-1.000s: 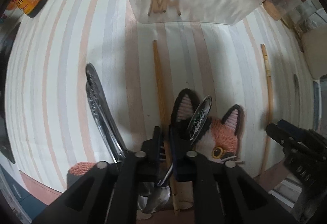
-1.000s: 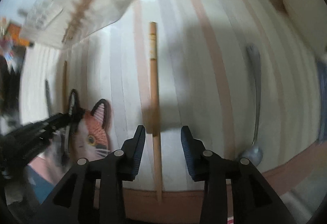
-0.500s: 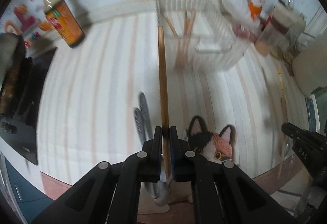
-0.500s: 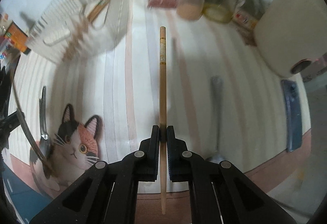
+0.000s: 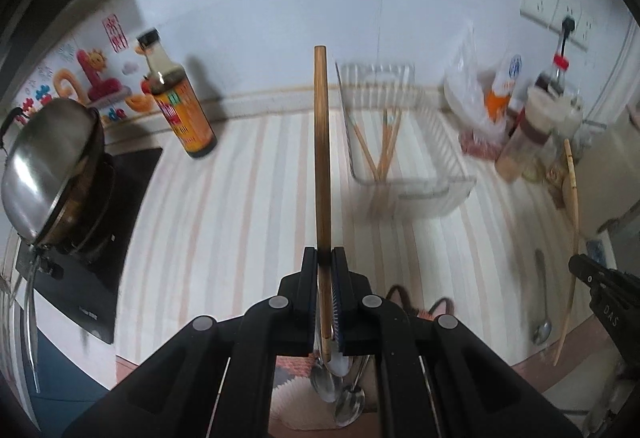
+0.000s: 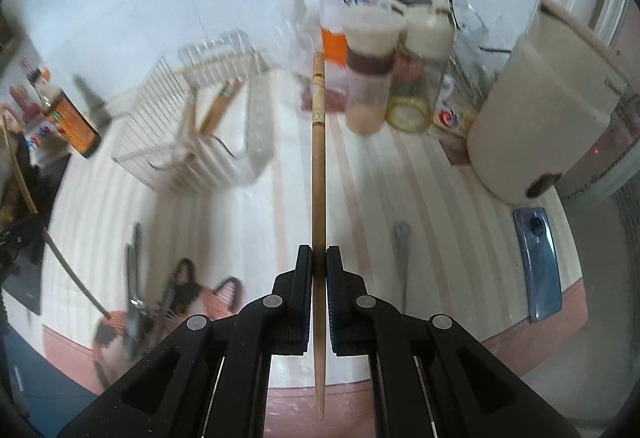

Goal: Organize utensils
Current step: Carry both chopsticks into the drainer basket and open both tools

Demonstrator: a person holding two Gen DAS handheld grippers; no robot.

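With the left gripper (image 5: 325, 258) clamped on one chopstick (image 5: 321, 158) and the right gripper (image 6: 319, 258) on another chopstick (image 6: 319, 166), both lifted short of the clear rack (image 5: 394, 146), you should tip each thin end down among the chopsticks already standing inside it.

In your left wrist view the rack (image 5: 404, 154) stands upper centre-right on the counter (image 5: 248, 198), chopsticks (image 5: 380, 142) inside it. The sauce bottle (image 5: 176, 106) sits to its left, the pot (image 5: 48, 166) on the stove (image 5: 100, 238) at far left. Jars (image 5: 528, 134) crowd the upper right. A spoon (image 5: 542, 302) lies lower right, the cat mat (image 5: 420, 308) bottom centre.
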